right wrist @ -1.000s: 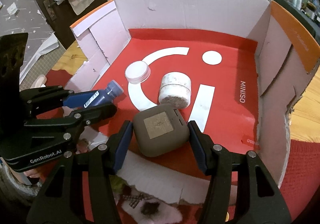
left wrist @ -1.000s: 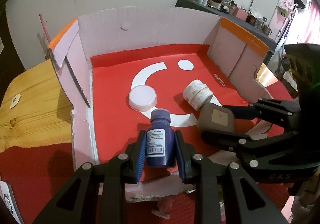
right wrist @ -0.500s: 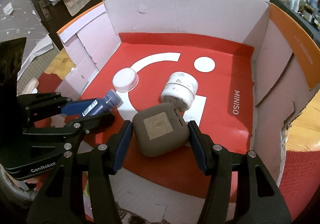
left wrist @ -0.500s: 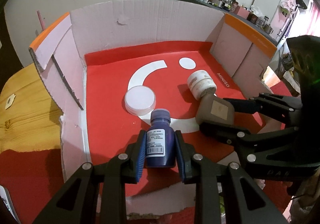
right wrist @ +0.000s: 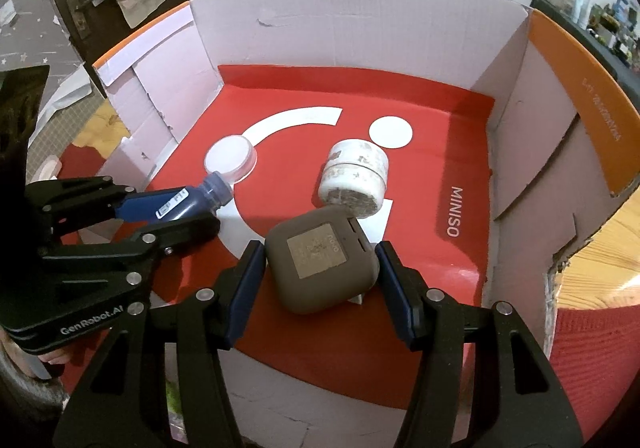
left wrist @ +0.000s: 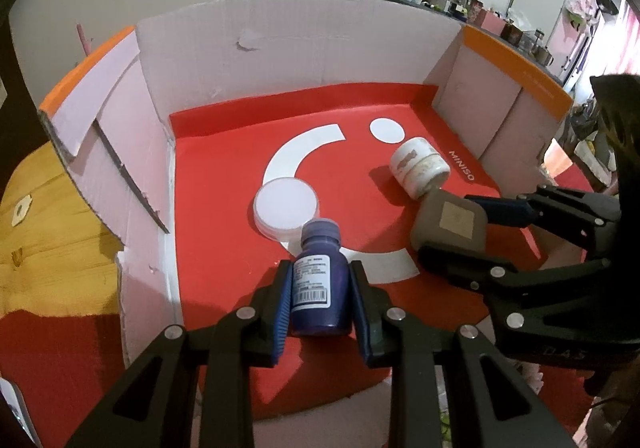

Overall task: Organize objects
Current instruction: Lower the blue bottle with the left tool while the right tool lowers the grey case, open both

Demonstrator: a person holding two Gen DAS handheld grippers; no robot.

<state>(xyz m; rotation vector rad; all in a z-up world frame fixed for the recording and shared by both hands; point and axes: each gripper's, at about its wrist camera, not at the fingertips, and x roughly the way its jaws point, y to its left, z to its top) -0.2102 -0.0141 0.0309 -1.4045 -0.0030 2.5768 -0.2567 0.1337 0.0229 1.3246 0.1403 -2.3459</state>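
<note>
My left gripper [left wrist: 319,304] is shut on a dark blue bottle [left wrist: 318,284] with a white label, held over the near part of the red box floor [left wrist: 224,184]. The bottle also shows in the right wrist view [right wrist: 176,204]. My right gripper [right wrist: 320,280] is shut on a grey-brown rounded case [right wrist: 320,260], held low inside the box; the case shows in the left wrist view [left wrist: 450,220] too. A white round lid [left wrist: 286,206] and a white jar on its side [left wrist: 420,168] lie on the floor.
The open cardboard box has pale walls [left wrist: 280,48] with orange flaps [left wrist: 516,64] and a torn near edge [right wrist: 280,400]. It rests on a wooden table [left wrist: 48,240] with a red cloth [right wrist: 592,368]. Cluttered shelves stand at the far right.
Both grippers have moved forward, further into the box, still holding the bottle and the case. The case is now close to the white jar.
</note>
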